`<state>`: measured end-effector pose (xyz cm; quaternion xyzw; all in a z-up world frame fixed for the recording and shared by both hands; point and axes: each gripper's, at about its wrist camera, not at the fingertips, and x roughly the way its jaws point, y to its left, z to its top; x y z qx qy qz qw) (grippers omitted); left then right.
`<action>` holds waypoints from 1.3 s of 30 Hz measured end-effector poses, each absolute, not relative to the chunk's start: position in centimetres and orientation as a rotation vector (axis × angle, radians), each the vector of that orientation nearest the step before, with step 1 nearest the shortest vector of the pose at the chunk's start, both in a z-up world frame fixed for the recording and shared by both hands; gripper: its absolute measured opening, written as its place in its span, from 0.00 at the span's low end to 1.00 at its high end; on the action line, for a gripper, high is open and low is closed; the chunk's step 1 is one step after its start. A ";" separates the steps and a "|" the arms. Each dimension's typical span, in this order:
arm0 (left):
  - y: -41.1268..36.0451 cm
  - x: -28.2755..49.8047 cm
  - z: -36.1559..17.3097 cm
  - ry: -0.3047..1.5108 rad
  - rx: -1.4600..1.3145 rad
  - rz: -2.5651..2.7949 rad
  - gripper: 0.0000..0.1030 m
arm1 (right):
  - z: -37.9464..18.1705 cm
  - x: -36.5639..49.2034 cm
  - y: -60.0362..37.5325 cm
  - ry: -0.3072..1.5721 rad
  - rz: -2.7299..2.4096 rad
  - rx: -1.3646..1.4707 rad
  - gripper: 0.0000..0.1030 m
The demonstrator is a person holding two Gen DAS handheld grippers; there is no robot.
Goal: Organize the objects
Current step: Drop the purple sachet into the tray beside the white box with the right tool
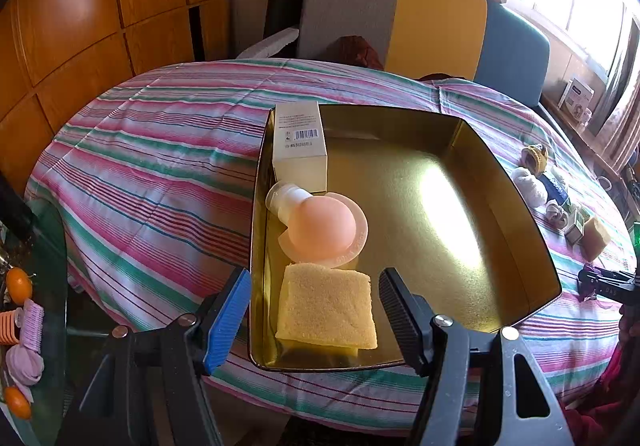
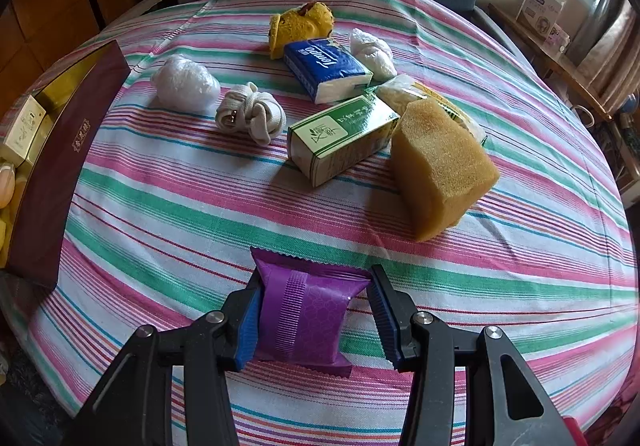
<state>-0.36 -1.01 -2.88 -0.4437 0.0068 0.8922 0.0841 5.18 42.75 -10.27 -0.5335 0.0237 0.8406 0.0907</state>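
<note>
My right gripper (image 2: 314, 320) holds a purple packet (image 2: 306, 316) above the striped cloth (image 2: 160, 197), left gripper (image 1: 314, 310) wide over the gold tin (image 1: 440, 205)'s three items, seven items crowding ahead.

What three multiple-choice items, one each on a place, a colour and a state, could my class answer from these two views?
1. Where is the white carton?
A. in the gold tray
B. on the striped cloth
C. on a chair

2. What colour is the packet between the right gripper's fingers?
A. green
B. purple
C. blue

3. How is the left gripper?
A. shut on a sponge
B. shut on the tray's rim
C. open and empty

Key: 1 A, it stands in the tray's far left corner; 2 B, its wrapper is plainly purple; 3 C, its fingers stand apart with nothing gripped.
</note>
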 end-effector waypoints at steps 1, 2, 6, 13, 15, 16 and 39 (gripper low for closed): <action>-1.1 -0.4 -2.9 0.017 -1.324 2.661 0.65 | -10.3 5.2 42.7 0.071 2.497 -1.584 0.48; -1.1 -0.4 -2.9 0.016 -1.325 2.661 0.65 | -10.3 5.2 42.7 0.070 2.497 -1.583 0.48; -1.2 -0.6 -2.9 0.007 -1.323 2.658 0.65 | -10.3 5.2 42.6 0.070 2.495 -1.578 0.48; -2.2 -1.2 -2.7 -0.061 -1.311 2.649 0.65 | -6.8 4.6 42.0 0.130 2.551 -1.490 0.48; -2.6 -1.2 -2.6 -0.088 -1.303 2.647 0.65 | -4.6 3.8 40.3 0.134 2.624 -1.451 0.48; -2.8 -1.2 -2.6 -0.092 -1.301 2.651 0.65 | -3.6 3.2 39.2 0.126 2.666 -1.434 0.48; -7.7 -2.4 -4.1 -0.239 -1.353 2.671 0.65 | -7.2 -19.1 12.2 0.414 2.815 -1.823 0.49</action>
